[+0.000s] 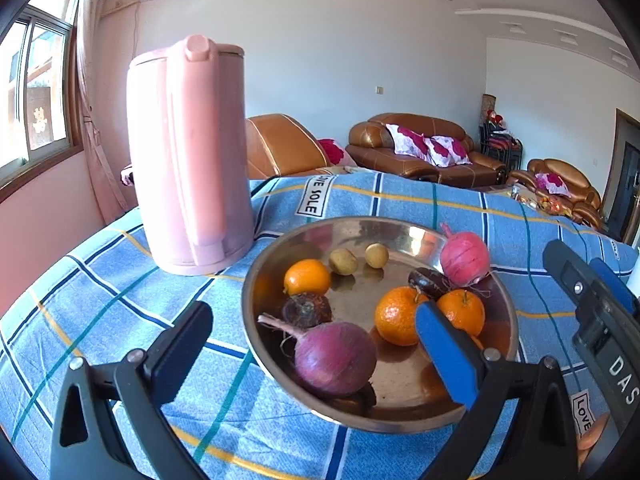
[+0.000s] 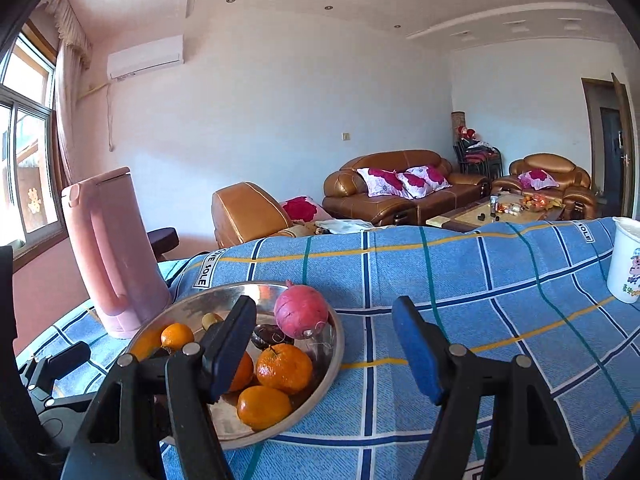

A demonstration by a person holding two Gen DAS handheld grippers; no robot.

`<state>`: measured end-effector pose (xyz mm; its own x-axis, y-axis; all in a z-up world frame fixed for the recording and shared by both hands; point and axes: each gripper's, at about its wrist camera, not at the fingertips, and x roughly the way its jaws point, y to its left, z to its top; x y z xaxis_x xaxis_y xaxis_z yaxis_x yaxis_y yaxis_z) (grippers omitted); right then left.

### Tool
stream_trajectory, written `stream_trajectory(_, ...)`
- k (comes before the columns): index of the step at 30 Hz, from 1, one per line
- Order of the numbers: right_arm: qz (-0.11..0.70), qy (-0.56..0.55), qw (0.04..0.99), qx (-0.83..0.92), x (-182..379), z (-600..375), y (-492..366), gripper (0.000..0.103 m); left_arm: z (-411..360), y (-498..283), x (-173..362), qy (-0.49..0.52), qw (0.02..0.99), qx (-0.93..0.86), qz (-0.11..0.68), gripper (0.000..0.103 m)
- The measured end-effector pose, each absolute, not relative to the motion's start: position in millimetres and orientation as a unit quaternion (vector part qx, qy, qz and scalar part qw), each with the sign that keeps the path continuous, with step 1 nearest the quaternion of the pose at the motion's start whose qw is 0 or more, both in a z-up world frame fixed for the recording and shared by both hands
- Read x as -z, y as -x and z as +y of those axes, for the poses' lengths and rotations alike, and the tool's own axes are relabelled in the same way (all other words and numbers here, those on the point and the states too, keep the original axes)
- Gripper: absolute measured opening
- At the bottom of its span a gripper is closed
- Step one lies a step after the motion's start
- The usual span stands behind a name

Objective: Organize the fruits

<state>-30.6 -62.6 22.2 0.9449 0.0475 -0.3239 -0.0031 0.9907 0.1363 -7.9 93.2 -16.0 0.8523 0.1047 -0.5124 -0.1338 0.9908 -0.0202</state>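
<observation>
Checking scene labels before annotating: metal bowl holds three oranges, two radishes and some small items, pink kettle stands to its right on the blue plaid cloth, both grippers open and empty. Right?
One error: the pink kettle stands to the left of the metal bowl, not the right, as both wrist views show. The rest holds: three oranges, two radishes, blue plaid cloth, left gripper and right gripper open and empty.

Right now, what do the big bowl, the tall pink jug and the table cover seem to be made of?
Bowl: probably stainless steel, polished; its inside mirrors the room and the fruit.
Pink jug: looks like matte moulded plastic, with a one-piece handle and a dull, even sheen.
Table cover: woven fabric, blue plaid; it drapes and creases softly.
</observation>
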Motion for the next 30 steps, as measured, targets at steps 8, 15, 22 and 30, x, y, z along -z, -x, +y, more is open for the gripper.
stream_trajectory(8, 0.134, -0.048, 0.990, 0.005, -26.8, -63.6, 64.0, 0.072, 93.8, 37.3, 8.9, 0.019, 0.972, -0.067, 0.226, 0.103)
stream_trajectory(15, 0.123, -0.048, 0.991, 0.020, -29.1, -67.4, 76.2, 0.072, 92.2, 47.5, 6.8, 0.013, 0.976, -0.068, 0.206, 0.103)
stream_trajectory(22, 0.120, -0.042, 0.992, 0.022, -30.4, -64.9, 78.9, 0.072, 86.7, 47.2, 6.9, 0.004, 0.976, -0.068, 0.205, 0.103)
stream_trajectory(30, 0.121, -0.041, 0.992, 0.021, -30.4, -63.5, 78.0, 0.072, 86.0, 46.5, 6.6, 0.002, 0.976, -0.071, 0.204, 0.103)
